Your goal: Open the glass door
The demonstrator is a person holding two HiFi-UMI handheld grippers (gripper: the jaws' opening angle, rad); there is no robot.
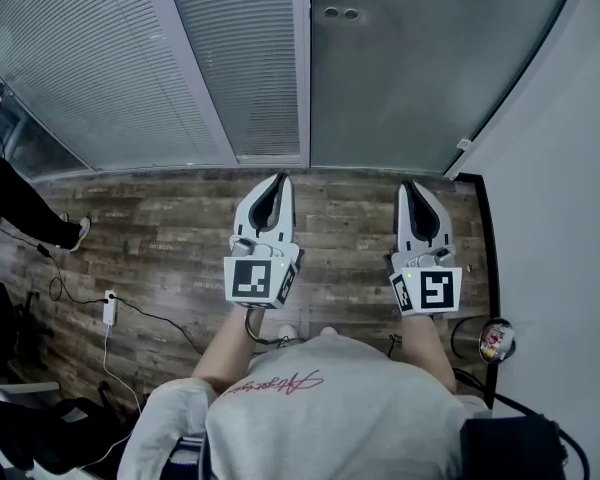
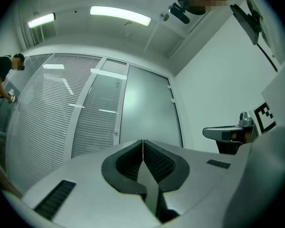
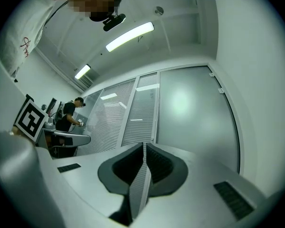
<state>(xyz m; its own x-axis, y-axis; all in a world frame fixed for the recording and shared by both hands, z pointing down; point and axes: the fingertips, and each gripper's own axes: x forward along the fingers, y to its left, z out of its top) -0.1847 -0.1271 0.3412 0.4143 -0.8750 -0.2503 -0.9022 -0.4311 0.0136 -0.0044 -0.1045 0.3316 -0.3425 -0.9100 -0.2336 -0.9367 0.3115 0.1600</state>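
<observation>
The frosted glass door (image 1: 410,68) stands shut ahead of me, with two small round fittings (image 1: 340,13) near its left edge. It also fills the middle of the left gripper view as the glass door (image 2: 147,108), and the right half of the right gripper view as the glass door (image 3: 194,113). My left gripper (image 1: 280,180) and right gripper (image 1: 412,184) are held side by side over the wooden floor, a stretch short of the door. In their own views the left gripper (image 2: 142,141) and right gripper (image 3: 145,145) have jaws pressed together, with nothing between them.
Glass panels with blinds (image 1: 110,58) run left of the door. A white wall (image 1: 560,218) closes the right side, with a round bin (image 1: 490,340) at its foot. A person's leg (image 1: 20,203) and floor cables with an adapter (image 1: 109,308) are at the left.
</observation>
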